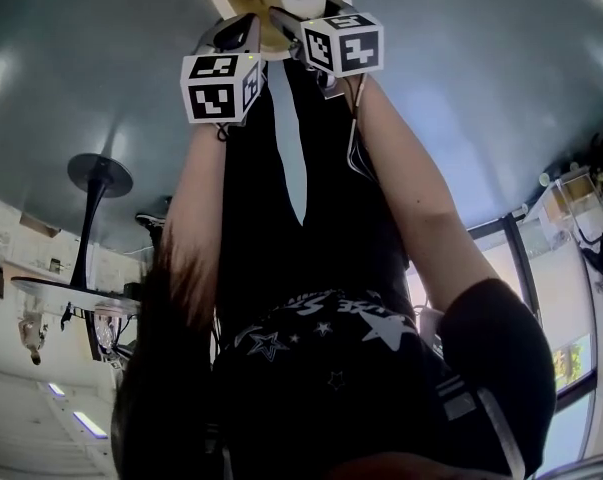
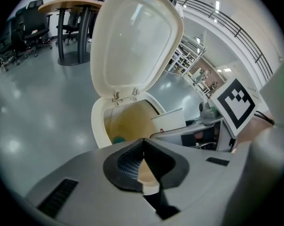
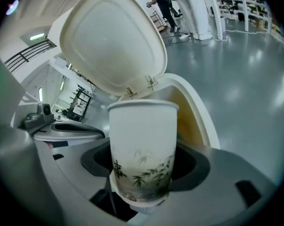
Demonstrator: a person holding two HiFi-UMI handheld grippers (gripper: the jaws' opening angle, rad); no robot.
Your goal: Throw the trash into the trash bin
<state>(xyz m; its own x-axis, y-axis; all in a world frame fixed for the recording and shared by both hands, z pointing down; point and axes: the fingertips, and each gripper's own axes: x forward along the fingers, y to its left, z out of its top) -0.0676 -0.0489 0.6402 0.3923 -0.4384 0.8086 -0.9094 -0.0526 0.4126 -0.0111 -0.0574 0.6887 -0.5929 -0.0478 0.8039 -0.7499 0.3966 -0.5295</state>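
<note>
The right gripper point(image 3: 142, 169) grasps a paper cup point(image 3: 142, 135) low on its wall. Its jaws stand wide, one pad on each side. The cup is upright between them, mouth up, with its bamboo print facing the camera. The cup hangs in the air at the near edge of the bin point(image 3: 201, 121), in front of the open mouth. In the head view it overlaps the right side of the rim.

The lid point(image 3: 111, 41) stands raised on its two hinges at the far edge of the mouth and is tipped back, so the opening is uncovered from above. The bin's inner wall is yellowish. A small teal thing point(image 2: 118, 139) lies low inside, near the left wall.

The left gripper point(image 2: 142, 145) hangs just beside the right one, on its left, and also points down toward the bin's mouth. Its jaws are clenched with the tips touching, and nothing shows between the pads. A narrow gap behind the tips lets the bin show through. The two grippers are close together but apart, both on the near side of the rim.

The bin stands on a grey, glossy floor point(image 2: 33, 121). Bare floor spreads to the bin's left, and in the right gripper view it also spreads wide on the right. A table point(image 2: 66, 4) with chairs point(image 2: 28, 27) stands well apart, beyond the lid.
</note>
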